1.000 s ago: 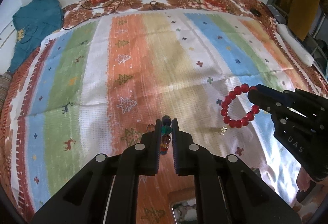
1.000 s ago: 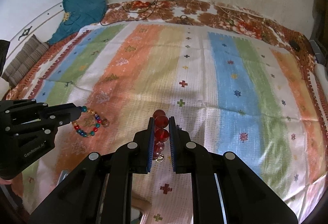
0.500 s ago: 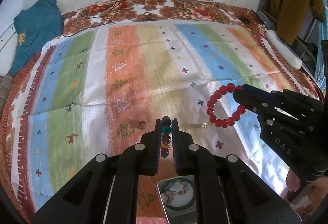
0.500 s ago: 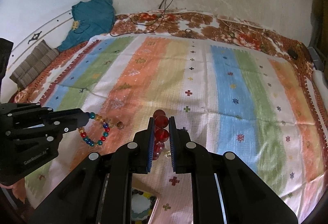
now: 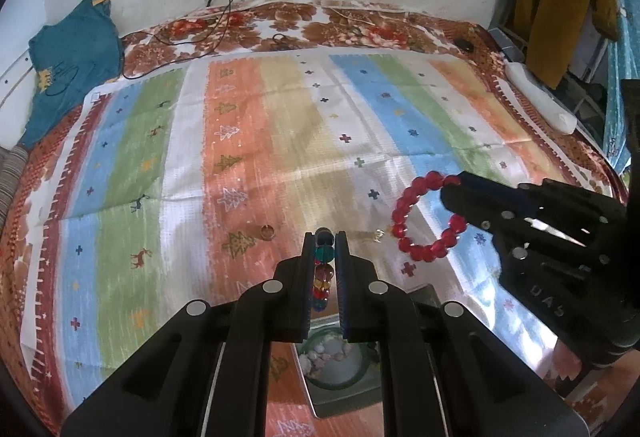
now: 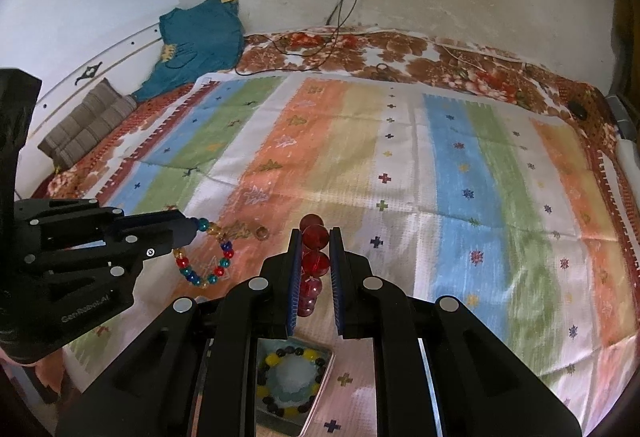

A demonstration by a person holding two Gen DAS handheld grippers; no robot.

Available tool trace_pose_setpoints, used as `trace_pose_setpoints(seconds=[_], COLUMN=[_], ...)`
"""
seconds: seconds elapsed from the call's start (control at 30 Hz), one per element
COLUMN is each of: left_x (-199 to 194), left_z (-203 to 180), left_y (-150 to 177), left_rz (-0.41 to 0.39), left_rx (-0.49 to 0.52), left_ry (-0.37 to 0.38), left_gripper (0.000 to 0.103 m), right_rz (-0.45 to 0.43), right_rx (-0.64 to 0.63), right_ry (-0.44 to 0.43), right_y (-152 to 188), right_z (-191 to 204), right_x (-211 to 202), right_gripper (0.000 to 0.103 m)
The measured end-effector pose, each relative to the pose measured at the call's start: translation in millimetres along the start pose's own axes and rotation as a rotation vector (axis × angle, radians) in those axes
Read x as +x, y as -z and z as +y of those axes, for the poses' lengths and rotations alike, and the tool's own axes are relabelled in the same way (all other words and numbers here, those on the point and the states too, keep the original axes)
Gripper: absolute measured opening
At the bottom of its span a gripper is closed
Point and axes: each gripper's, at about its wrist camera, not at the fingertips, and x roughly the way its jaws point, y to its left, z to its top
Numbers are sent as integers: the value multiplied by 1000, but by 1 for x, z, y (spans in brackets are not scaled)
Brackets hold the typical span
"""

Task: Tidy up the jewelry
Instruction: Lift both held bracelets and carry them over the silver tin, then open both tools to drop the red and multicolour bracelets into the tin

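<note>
Both jaws angled downward, clamped on red bracelet [image 6: 315, 241] and multicoloured bracelet [image 5: 323, 269].

**Striped cloth spread wide on the bed**

Here's the bed [image 6: 460, 65], dressed in a brown floral cover, and across it lies a striped cloth [image 6: 452, 173] in orange, blue, green and white. On the cloth: a small ring [image 5: 267, 232] and a tiny pale trinket [image 5: 378, 235] (too small to identify), well apart. Nearest the cameras sits a box [image 6: 320, 397] holding a beaded bracelet [image 6: 280, 361]. Far side, a black cable [image 6: 288, 57] trails over the cover, teal garment [image 6: 200, 37] at the corner.
</note>
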Motion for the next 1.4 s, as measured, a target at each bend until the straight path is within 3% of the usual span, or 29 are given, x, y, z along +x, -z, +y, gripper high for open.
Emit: trace_pose_setpoints(seconds=[0.8,1.27,1.3,1.37,1.4], left_x=[-33,-41,-42,-44,-44], left_z=[-19,-20,-17,-12,-9], left_y=[29,47,49,49,49], left_rz=[-16,-11,-14,-19,-20], left_rx=[15,2,-9,-32,-45], left_ry=[39,29,23,12,6], left_gripper=[9,10,10,11,16], right_rz=[8,35,45,57,64], right_rx=[-21,14,28,43,48], right_ry=[-52,-22,-22,-22,-17], right_y=[29,44,45,46,46], right_z=[18,16,13,9,7], right_x=[-35,-41,-40,-37,-35], right_gripper=[14,14,16,39,41])
